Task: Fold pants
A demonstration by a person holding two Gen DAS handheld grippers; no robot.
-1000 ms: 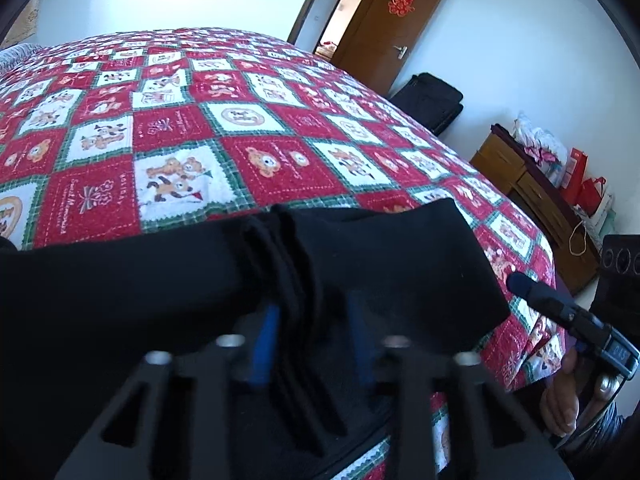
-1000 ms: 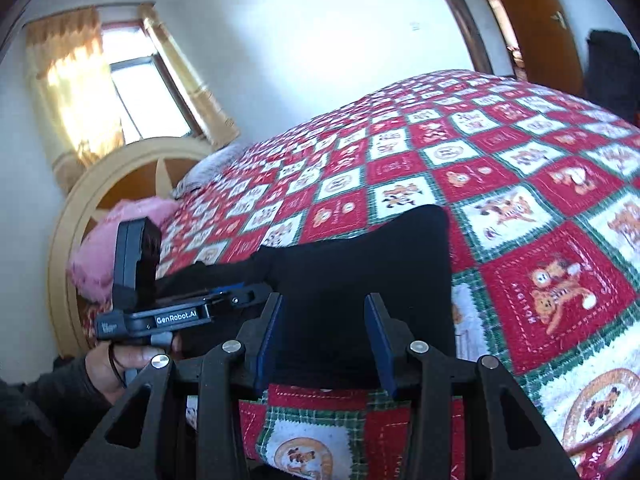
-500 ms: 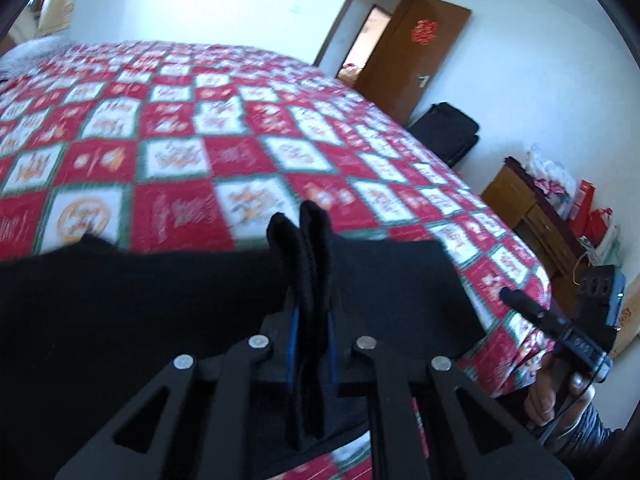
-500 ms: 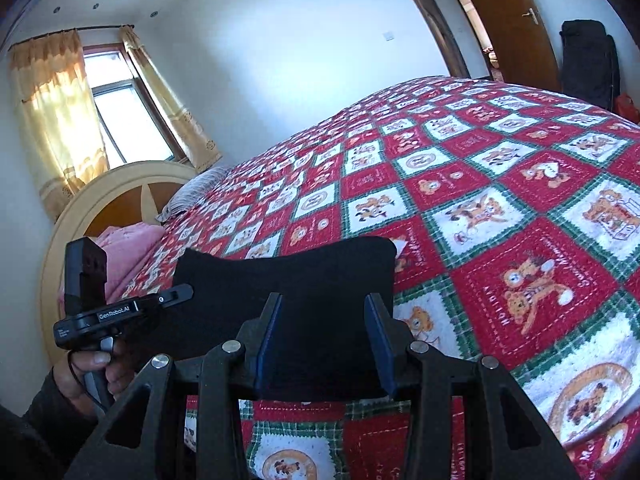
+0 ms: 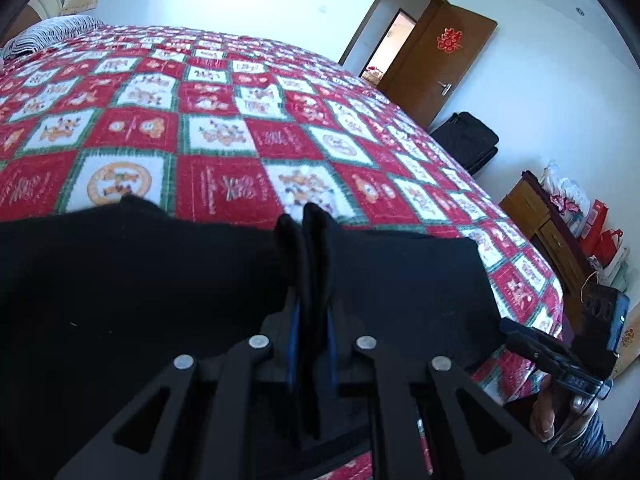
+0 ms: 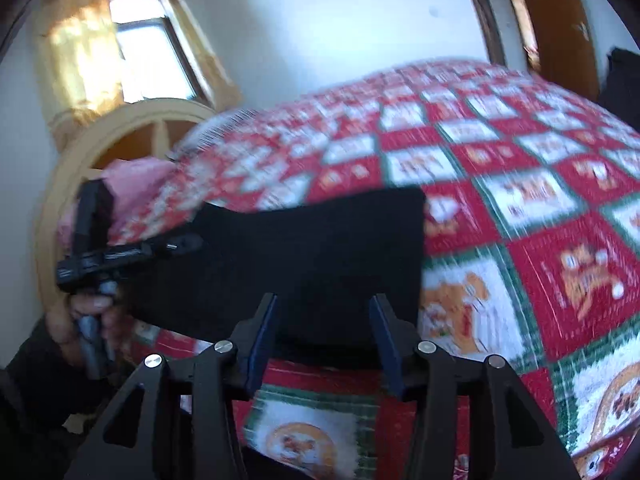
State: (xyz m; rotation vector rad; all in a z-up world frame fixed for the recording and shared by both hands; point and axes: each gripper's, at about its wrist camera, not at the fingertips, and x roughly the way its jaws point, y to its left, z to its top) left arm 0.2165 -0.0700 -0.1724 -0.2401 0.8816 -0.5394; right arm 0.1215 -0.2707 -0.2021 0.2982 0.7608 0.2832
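Black pants [image 5: 140,280] lie along the near edge of the bed. In the left wrist view my left gripper [image 5: 310,320] is shut on an upright fold of the pants, with the cloth pinched between its blue pads. The blurred right wrist view shows the pants [image 6: 320,248] as a flat black rectangle. My right gripper [image 6: 325,312] has its jaws opening at the pants' near edge, and the pads do not press on the cloth. Each gripper shows in the other's view, held by a hand: the right gripper [image 5: 512,332] and the left gripper [image 6: 188,245].
A red, white and green patchwork bedspread [image 5: 240,140] covers the bed. A brown door [image 5: 448,64], a black suitcase [image 5: 468,144] and a wooden dresser [image 5: 536,216] with bags stand to the right. At the head are a curved headboard [image 6: 132,132], pink bedding [image 6: 136,184] and a window [image 6: 152,60].
My left gripper's jaws went from open around the fold to shut on it, and it shifted along the bed. My right gripper's jaws widened and its view dipped and blurred.
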